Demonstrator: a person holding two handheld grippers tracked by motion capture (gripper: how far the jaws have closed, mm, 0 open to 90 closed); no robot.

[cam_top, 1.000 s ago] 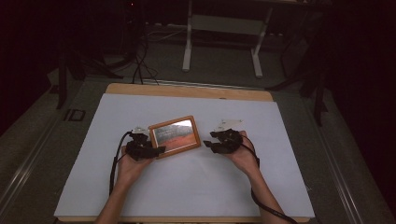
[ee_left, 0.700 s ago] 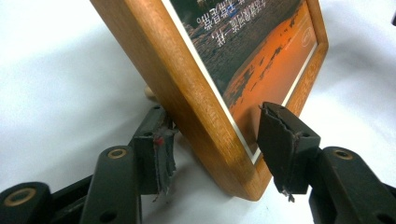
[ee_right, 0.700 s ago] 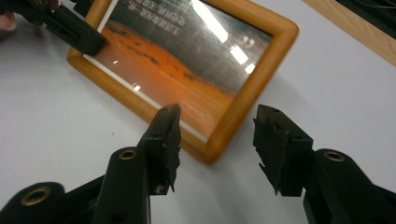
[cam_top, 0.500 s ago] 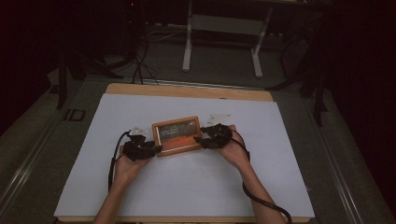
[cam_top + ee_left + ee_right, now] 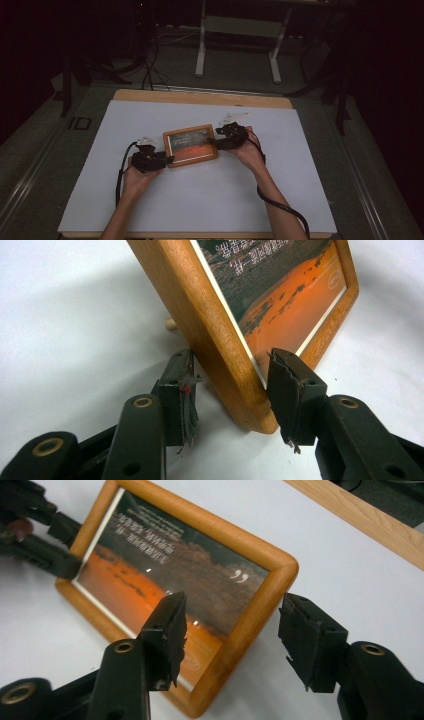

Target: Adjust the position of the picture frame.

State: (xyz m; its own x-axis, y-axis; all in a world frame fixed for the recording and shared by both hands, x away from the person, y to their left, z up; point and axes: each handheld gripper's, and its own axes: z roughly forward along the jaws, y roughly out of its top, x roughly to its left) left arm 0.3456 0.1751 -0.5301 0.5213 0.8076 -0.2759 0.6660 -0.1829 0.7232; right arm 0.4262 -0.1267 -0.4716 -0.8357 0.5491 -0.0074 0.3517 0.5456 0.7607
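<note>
A wooden picture frame [image 5: 190, 145] with an orange landscape print rests tilted on the white table cover [image 5: 300, 190]. My left gripper [image 5: 167, 160] is at its near left corner. In the left gripper view the jaws [image 5: 232, 390] have just closed onto that corner [image 5: 200, 315], one pad on the back and one on the front. My right gripper [image 5: 212, 142] is at the frame's right edge. Its jaws [image 5: 232, 630] have just been opening and straddle the edge [image 5: 260, 610]; the outer pad stands clear of the wood.
A small wooden peg [image 5: 170, 324] sticks out behind the frame. The wooden tabletop edge [image 5: 200, 97] runs along the far side. Beyond it stand a metal stand [image 5: 240, 30] and cables on the dark floor.
My right gripper has moved left from beside the frame to its right edge. The frame now sits lower and flatter. My left hand has stayed at the left corner.
</note>
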